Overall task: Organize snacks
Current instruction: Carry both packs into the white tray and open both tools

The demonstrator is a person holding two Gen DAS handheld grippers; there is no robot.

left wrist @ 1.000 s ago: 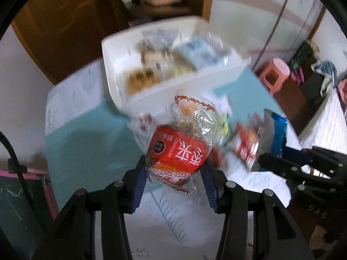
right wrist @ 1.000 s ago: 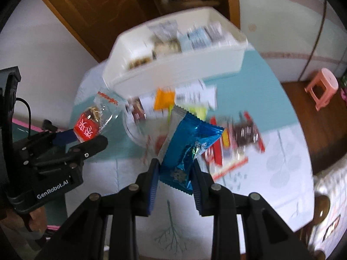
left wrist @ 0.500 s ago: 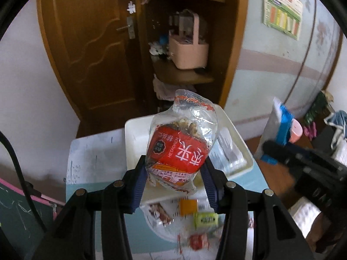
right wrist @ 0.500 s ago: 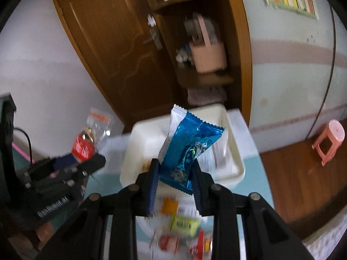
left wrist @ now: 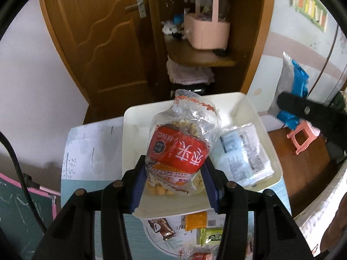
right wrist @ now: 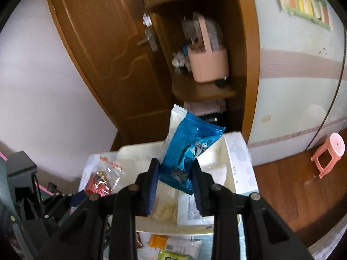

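A: Clear plastic with a red label: that is the nut bag [left wrist: 181,149], centre of the left view. Where does it sit?

B: Between the blue pads of the left gripper [left wrist: 173,178], which press its lower end from both sides at a narrow gap. The bag stands upright above the white bin [left wrist: 130,143], in front of it in the picture.

A: And the right gripper [right wrist: 174,186]?

B: Its pads close on the lower end of a blue packet [right wrist: 187,151], centre of the right view. The packet tilts toward the upper right, with a white packet [right wrist: 175,119] behind it; whether the pads also catch that one I cannot tell. Both hang over the bin [right wrist: 229,164].

A: What lies in the bin?

B: Flat pale packets with printed text [left wrist: 243,151] at its right side, and yellowish pieces in a clear wrapper [right wrist: 164,211] near its front wall.

A: Below the bin?

B: Loose snacks on the table at the lower edge of the left view: a brown bar [left wrist: 163,230], an orange packet [left wrist: 196,221], a green packet [left wrist: 209,236].

A: Do the grippers see each other?

B: Yes. The right one enters the left view at the right edge with its blue packet [left wrist: 298,82]; the left one shows at the lower left of the right view with the nut bag [right wrist: 103,178].

A: Background?

B: A brown door [left wrist: 104,43], a pink basket [left wrist: 208,32] on a shelf, a pink stool [right wrist: 329,156] on the floor at right.
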